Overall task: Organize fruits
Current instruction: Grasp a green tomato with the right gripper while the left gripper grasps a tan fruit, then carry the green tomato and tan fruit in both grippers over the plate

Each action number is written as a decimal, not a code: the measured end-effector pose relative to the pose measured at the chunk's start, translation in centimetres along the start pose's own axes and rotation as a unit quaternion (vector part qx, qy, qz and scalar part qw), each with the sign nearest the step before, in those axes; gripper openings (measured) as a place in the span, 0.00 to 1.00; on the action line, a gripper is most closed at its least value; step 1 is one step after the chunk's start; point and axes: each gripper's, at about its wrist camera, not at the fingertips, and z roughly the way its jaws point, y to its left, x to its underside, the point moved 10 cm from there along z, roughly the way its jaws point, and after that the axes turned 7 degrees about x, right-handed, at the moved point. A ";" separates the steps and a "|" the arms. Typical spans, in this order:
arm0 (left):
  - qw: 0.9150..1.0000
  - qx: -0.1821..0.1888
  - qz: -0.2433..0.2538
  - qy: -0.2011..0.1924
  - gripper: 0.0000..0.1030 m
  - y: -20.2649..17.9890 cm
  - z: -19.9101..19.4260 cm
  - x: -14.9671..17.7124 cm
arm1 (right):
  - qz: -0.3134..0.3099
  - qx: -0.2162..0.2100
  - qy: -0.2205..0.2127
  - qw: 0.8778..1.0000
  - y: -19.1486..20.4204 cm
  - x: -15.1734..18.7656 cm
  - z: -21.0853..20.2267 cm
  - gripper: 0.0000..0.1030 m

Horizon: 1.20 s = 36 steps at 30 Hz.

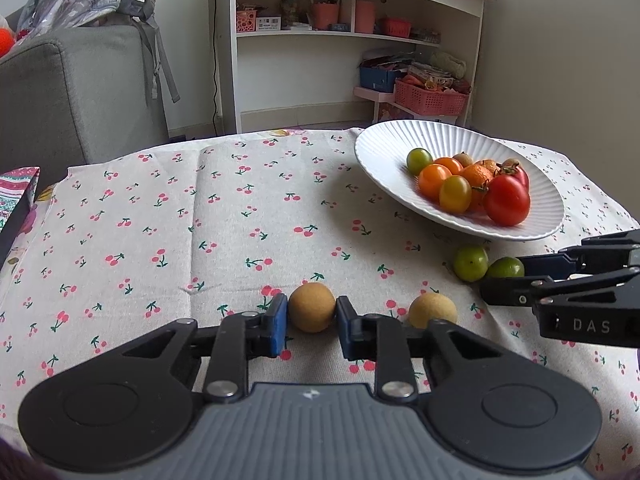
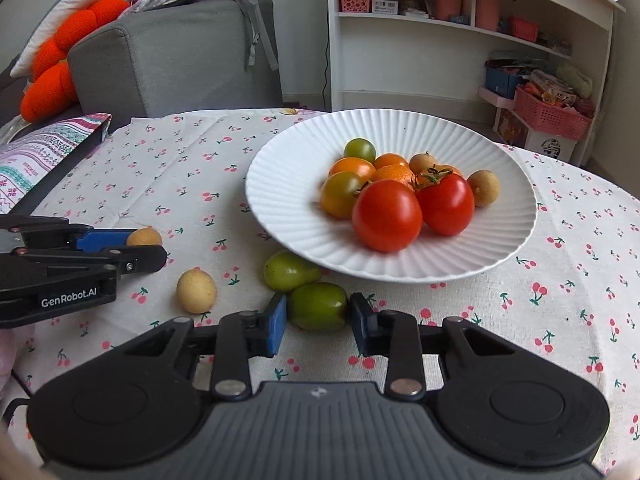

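On the cherry-print cloth, my left gripper point(image 1: 312, 314) is shut on a round tan fruit point(image 1: 312, 307), its blue pads pressed to both sides. A second tan fruit point(image 1: 433, 311) lies loose just to its right. My right gripper point(image 2: 318, 314) is shut on a green fruit point(image 2: 318, 306) resting on the cloth near the front rim of the white ribbed plate point(image 2: 288, 184). Another green fruit point(image 2: 288, 271) lies beside it, against the plate. The plate holds two red tomatoes point(image 2: 387, 216), several orange and green ones, and small tan fruits.
A patterned box point(image 2: 36, 160) lies at the table's left edge. Beyond the table stand a grey sofa point(image 2: 168, 60) with an orange cushion and a white shelf unit point(image 2: 460, 40) with pink baskets. The two grippers sit close side by side.
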 end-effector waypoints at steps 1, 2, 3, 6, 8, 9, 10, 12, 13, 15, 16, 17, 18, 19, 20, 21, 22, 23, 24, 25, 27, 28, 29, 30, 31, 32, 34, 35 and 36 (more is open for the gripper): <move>1.000 0.000 -0.001 0.001 0.14 0.0 0.0 0.0 | 0.000 -0.002 0.000 1.000 0.0 0.0 0.0 0.30; 1.000 0.000 -0.001 0.001 0.14 0.0 0.0 0.0 | 0.000 -0.004 0.001 1.000 0.0 0.0 -0.1 0.30; 1.000 0.000 -0.002 0.002 0.14 0.0 0.0 0.0 | 0.002 -0.006 0.003 1.000 0.0 0.0 -0.2 0.30; 1.000 0.004 -0.011 0.004 0.14 0.0 0.0 -0.1 | 0.006 -0.014 0.006 1.000 0.1 0.0 -0.5 0.30; 1.000 0.006 -0.015 0.005 0.14 -0.1 -0.1 -0.1 | 0.006 -0.017 0.006 1.000 0.2 0.0 -0.8 0.30; 1.000 0.006 -0.015 0.006 0.14 -0.1 -0.1 -0.2 | 0.006 -0.019 0.005 1.000 0.2 0.0 -0.9 0.30; 1.000 0.006 -0.016 0.007 0.14 -0.1 -0.2 -0.2 | 0.007 -0.020 0.006 1.000 0.2 0.0 -1.0 0.30; 1.000 0.005 -0.017 0.007 0.14 -0.2 -0.3 -0.2 | 0.008 -0.021 0.005 1.000 0.1 0.0 -1.3 0.30; 1.000 0.005 -0.018 0.008 0.14 -0.3 -0.3 -0.2 | 0.007 -0.021 0.005 1.000 0.0 0.0 -1.4 0.30; 1.000 0.007 -0.018 0.009 0.14 -0.4 -0.5 -0.2 | 0.007 -0.022 0.005 1.000 0.0 0.0 -1.5 0.30; 1.000 0.007 -0.016 0.009 0.14 -0.5 -0.5 -0.3 | 0.007 -0.022 0.005 1.000 -0.1 0.0 -1.7 0.30; 1.000 0.008 -0.015 0.010 0.14 -0.5 -0.6 -0.3 | 0.007 -0.023 0.005 1.000 -0.2 0.0 -1.8 0.30; 1.000 0.008 -0.015 0.010 0.14 -0.6 -0.7 -0.3 | 0.007 -0.024 0.004 1.000 -0.2 -0.1 -2.0 0.30; 1.000 0.009 -0.014 0.012 0.14 -0.7 -0.8 -0.2 | 0.007 -0.026 0.004 1.000 -0.3 -0.1 -2.1 0.30; 1.000 0.009 -0.013 0.013 0.14 -0.8 -0.8 -0.2 | 0.006 -0.027 0.005 1.000 -0.3 -0.1 -2.3 0.30; 1.000 0.009 -0.012 0.014 0.14 -0.9 -0.9 -0.2 | 0.006 -0.029 0.005 1.000 -0.3 -0.1 -2.4 0.30; 1.000 0.011 -0.010 0.015 0.14 -1.0 -1.0 -0.2 | 0.004 -0.030 0.006 1.000 -0.2 -0.1 -2.6 0.30; 1.000 0.013 -0.009 0.016 0.14 -1.1 -1.1 -0.2 | 0.004 -0.033 0.006 0.999 -0.2 -0.1 -2.7 0.30; 1.000 0.015 -0.009 0.016 0.14 -1.2 -1.2 -0.2 | 0.003 -0.037 0.006 0.999 -0.1 0.0 -2.9 0.30; 1.000 0.018 -0.008 0.017 0.14 -1.3 -1.3 -0.2 | 0.001 -0.040 0.006 0.999 0.0 0.0 -3.1 0.30; 1.000 0.024 -0.010 0.017 0.14 -1.5 -1.5 -0.2 | -0.001 -0.044 0.005 0.999 0.1 0.0 -3.5 0.30; 0.999 0.027 -0.012 0.018 0.14 -1.6 -1.6 -0.3 | -0.002 -0.046 0.004 0.999 0.1 -0.1 -3.7 0.30; 0.999 0.030 -0.014 0.017 0.14 -1.6 -1.8 -0.3 | -0.002 -0.047 0.003 0.999 0.0 -0.1 -3.9 0.30; 0.999 0.033 -0.015 0.017 0.14 -1.7 -1.9 -0.4 | 0.000 -0.049 0.001 0.999 0.0 -0.2 -4.0 0.30; 0.999 0.036 -0.016 0.017 0.14 -1.9 -2.0 -0.4 | 0.002 -0.051 -0.001 0.999 -0.1 -0.3 -4.2 0.30; 0.999 0.039 -0.017 0.017 0.14 -2.0 -2.2 -0.5 | 0.004 -0.052 -0.002 0.999 -0.2 -0.4 -4.4 0.30; 0.999 0.045 -0.017 0.016 0.14 -2.4 -2.5 -0.6 | 0.009 -0.052 -0.007 0.999 -0.5 -0.7 -4.8 0.30; 0.999 0.048 -0.016 0.015 0.14 -2.6 -2.6 -0.6 | 0.012 -0.053 -0.010 0.998 -0.6 -0.8 -4.9 0.30; 0.999 0.050 -0.015 0.014 0.14 -2.8 -2.8 -0.7 | 0.015 -0.053 -0.013 0.998 -0.8 -1.0 -5.1 0.30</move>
